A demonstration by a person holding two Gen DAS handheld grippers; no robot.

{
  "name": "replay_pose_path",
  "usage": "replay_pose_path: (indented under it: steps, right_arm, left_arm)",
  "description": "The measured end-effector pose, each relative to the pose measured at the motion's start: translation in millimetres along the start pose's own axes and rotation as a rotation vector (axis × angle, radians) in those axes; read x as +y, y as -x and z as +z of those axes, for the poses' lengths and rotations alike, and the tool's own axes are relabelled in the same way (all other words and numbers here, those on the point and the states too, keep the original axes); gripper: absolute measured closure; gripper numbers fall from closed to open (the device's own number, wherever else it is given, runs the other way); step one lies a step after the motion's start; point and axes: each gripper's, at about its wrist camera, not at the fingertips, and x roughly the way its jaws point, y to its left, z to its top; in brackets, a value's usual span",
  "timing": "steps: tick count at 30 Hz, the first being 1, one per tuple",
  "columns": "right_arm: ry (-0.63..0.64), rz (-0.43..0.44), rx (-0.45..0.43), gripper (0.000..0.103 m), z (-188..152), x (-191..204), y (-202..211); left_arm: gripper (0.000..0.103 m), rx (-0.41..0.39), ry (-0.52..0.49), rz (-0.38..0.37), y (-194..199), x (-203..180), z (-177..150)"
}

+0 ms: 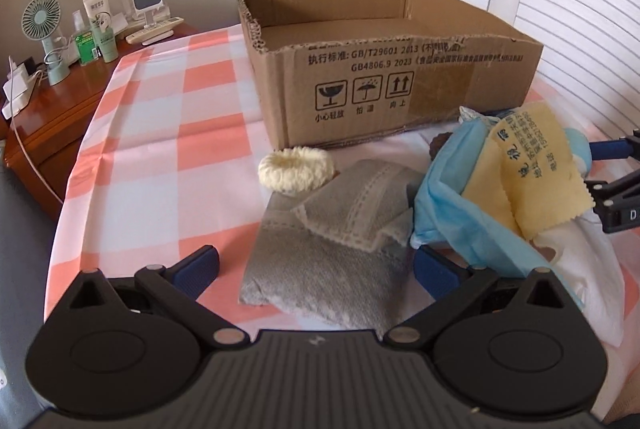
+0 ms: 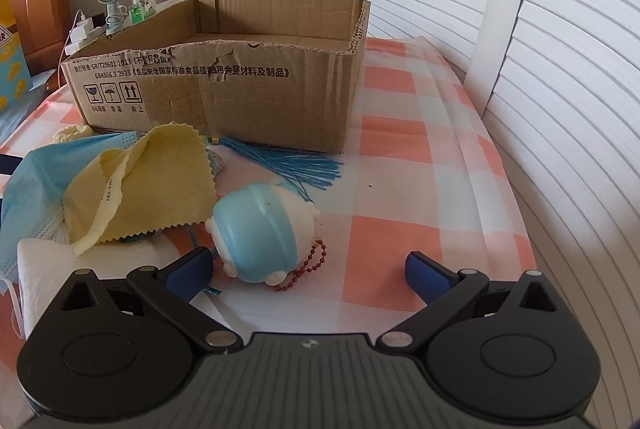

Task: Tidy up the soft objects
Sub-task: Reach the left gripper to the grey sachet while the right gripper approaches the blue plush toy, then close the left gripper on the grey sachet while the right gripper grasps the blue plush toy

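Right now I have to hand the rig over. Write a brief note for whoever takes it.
Left gripper: open, empty, low over the grey cloth.
Right gripper: open, empty, its left finger beside the blue-and-white toy.
Cardboard box: open-topped, nothing seen inside; part of the floor is hidden.
In front of the box, on the checked sheet: fluffy cream ring, blue face mask, yellow cloth, blue tassel, white tissue.
Done: apparently nothing boxed.
Left: probably move every soft item into the box.
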Motion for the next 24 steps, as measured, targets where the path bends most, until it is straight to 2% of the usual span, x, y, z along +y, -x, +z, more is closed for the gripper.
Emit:
replay_pose_path:
  steps: [2, 4, 6, 8, 14, 16, 18, 22, 24]
  right_arm:
    - [0.002, 0.001, -0.002, 0.0, 0, 0, 0]
    - [0.004, 0.002, -0.005, 0.0, -1, 1, 1]
    - [0.008, 0.002, -0.006, 0.0, -1, 2, 1]
    - [0.015, 0.003, -0.004, 0.0, 0, 4, 2]
    - [0.058, 0.024, 0.002, 0.0, 1, 15, 5]
    - [0.065, 0.042, 0.001, 0.0, 2, 18, 6]
    - [0.065, 0.056, -0.001, 0.0, 3, 19, 5]
    - [0.071, 0.065, -0.007, 0.008, 7, 21, 6]
    - [0.078, 0.068, -0.006, 0.012, 9, 22, 6]
  left_arm:
    - [0.005, -0.008, -0.012, -0.009, 0, -1, 0]
    - [0.014, -0.017, -0.016, -0.022, 2, -2, 0]
    - [0.027, -0.024, -0.027, -0.031, 6, -4, 0]
    - [0.035, -0.02, -0.023, -0.026, 9, -4, 1]
    - [0.036, 0.008, -0.002, -0.011, 23, -2, -9]
    - [0.034, 0.011, 0.004, -0.007, 25, 1, -13]
    - [0.025, 0.013, 0.003, 0.005, 24, 3, -15]
    - [0.024, 0.007, 0.008, 0.007, 21, 4, -13]
    - [0.029, 0.009, 0.005, 0.001, 21, 3, -11]
